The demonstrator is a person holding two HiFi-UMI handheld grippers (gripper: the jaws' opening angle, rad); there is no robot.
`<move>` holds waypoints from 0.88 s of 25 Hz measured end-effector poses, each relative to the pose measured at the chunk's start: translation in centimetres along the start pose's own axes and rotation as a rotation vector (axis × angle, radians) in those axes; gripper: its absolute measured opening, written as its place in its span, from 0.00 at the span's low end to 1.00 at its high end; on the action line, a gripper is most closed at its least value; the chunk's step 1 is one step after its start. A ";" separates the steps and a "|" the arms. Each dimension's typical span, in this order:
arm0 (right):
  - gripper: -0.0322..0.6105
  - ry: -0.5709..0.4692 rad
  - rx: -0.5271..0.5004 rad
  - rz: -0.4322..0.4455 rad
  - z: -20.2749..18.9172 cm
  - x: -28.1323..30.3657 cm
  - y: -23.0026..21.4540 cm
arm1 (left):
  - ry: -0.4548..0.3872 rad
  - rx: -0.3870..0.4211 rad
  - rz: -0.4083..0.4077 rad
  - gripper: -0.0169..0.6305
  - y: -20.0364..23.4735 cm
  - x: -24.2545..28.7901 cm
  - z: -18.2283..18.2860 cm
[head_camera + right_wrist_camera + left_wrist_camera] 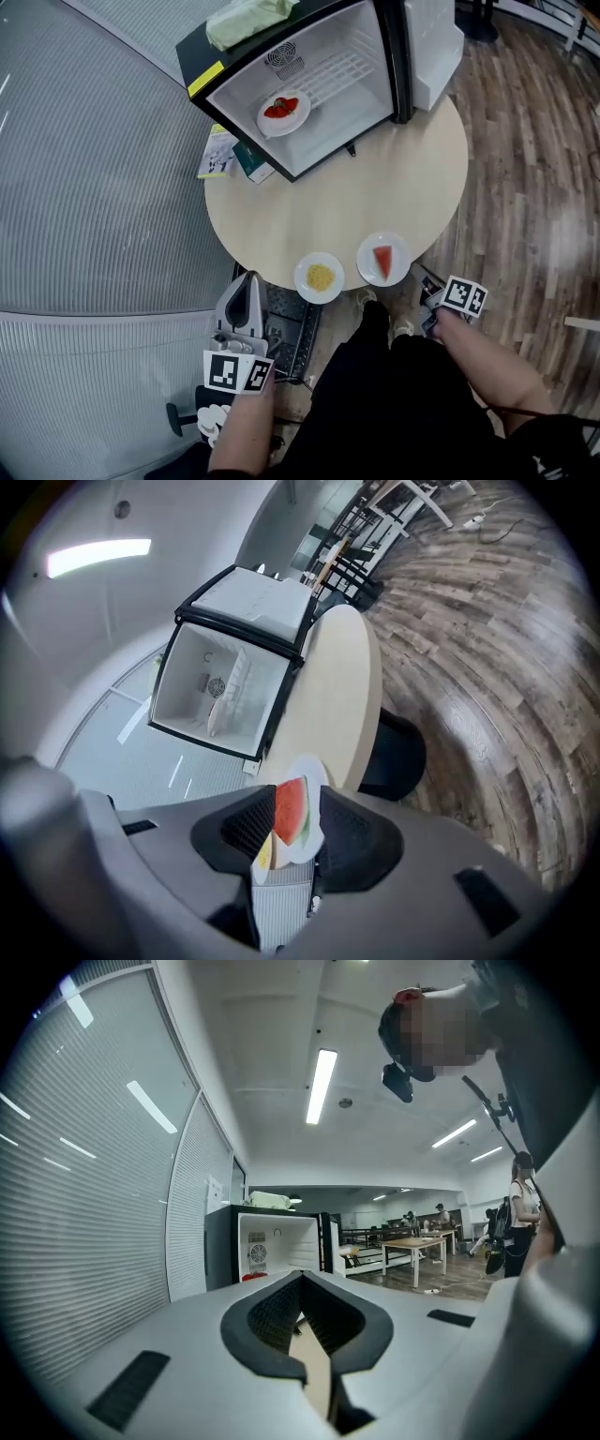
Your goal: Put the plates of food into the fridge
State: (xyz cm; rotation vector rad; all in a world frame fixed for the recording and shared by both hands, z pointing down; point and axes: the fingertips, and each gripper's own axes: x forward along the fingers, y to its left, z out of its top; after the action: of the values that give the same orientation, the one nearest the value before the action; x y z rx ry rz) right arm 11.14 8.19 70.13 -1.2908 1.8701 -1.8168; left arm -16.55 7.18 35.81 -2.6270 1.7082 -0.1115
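This looks like a large open office or lab room. Long light strips (pixel 321 1087) run along the white ceiling and blinds (pixel 84 1194) cover the glass walls. On the wooden floor (pixel 534 141), work tables (pixel 417 1241) stand far behind, with people (pixel 520 1213) near them. A small fridge (pixel 300 75) stands on a round desk (pixel 375 178).

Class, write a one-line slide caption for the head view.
Red food plate in the open fridge; yellow food plate and watermelon plate wait on the table.

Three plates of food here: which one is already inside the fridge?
The strawberry plate. The plate of yellow food and the watermelon plate sit on the table, near its edge.
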 end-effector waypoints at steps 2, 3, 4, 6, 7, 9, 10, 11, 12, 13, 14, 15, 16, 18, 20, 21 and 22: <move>0.29 0.014 -0.006 -0.016 -0.7 0.6 -1.1 | 0.019 0.013 0.009 0.03 -0.3 -1.0 -0.4; 0.29 0.023 0.000 -0.026 -1.1 1.0 -1.7 | 0.030 0.029 0.009 0.03 -0.5 -1.5 -0.5; 0.29 0.033 0.007 -0.031 -1.5 1.3 -2.2 | 0.042 0.053 0.007 0.03 -0.8 -2.0 -0.6; 0.29 0.043 0.021 -0.031 -2.3 1.9 -3.0 | 0.073 0.106 -0.002 0.03 -1.3 -3.0 -0.8; 0.29 0.043 0.030 -0.028 -2.5 2.3 -3.2 | 0.087 0.121 -0.004 0.03 -1.5 -3.5 -1.0; 0.29 0.039 0.050 -0.022 -2.8 2.9 -3.5 | 0.109 0.120 0.005 0.03 -1.3 -4.1 -1.3; 0.29 0.036 0.060 -0.019 -2.9 3.3 -3.6 | 0.116 0.109 0.014 0.03 -1.1 -4.4 -1.3; 0.29 0.033 0.068 -0.017 -3.0 3.6 -3.6 | 0.120 0.099 0.020 0.03 -0.9 -4.5 -1.3; 0.29 0.029 0.077 -0.017 -3.1 3.9 -3.7 | 0.123 0.092 0.021 0.03 -0.7 -4.6 -1.3; 0.29 0.026 0.086 -0.016 -3.1 4.2 -3.9 | 0.124 0.092 0.015 0.03 -0.7 -4.5 -1.3; 0.29 0.024 0.097 -0.016 -3.2 4.4 -3.9 | 0.124 0.096 0.006 0.03 -0.6 -4.5 -1.2; 0.29 0.024 0.106 -0.016 -3.3 4.7 -3.9 | 0.123 0.102 -0.004 0.03 -0.5 -4.3 -1.1; 0.29 0.025 0.114 -0.018 -3.4 4.9 -3.9 | 0.121 0.105 -0.011 0.03 -0.3 -4.2 -1.0; 0.26 0.026 0.122 -0.028 -3.7 5.0 -3.9 | 0.115 0.102 -0.020 0.03 0.3 -3.8 -0.8; 0.22 0.018 0.130 -0.034 -3.6 5.0 -4.0 | 0.110 0.098 -0.030 0.03 1.0 -3.2 -0.8; 0.21 0.013 0.135 -0.034 -3.6 5.0 -4.0 | 0.107 0.096 -0.034 0.03 1.5 -3.0 -0.8; 0.20 0.008 0.138 -0.032 -3.6 4.9 -3.9 | 0.102 0.094 -0.037 0.03 2.0 -2.8 -0.7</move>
State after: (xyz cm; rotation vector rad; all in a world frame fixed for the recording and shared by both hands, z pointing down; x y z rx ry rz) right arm 7.40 7.82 76.35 -1.2744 1.7029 -1.9321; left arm -19.51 8.92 36.32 -2.6275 1.6390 -0.3241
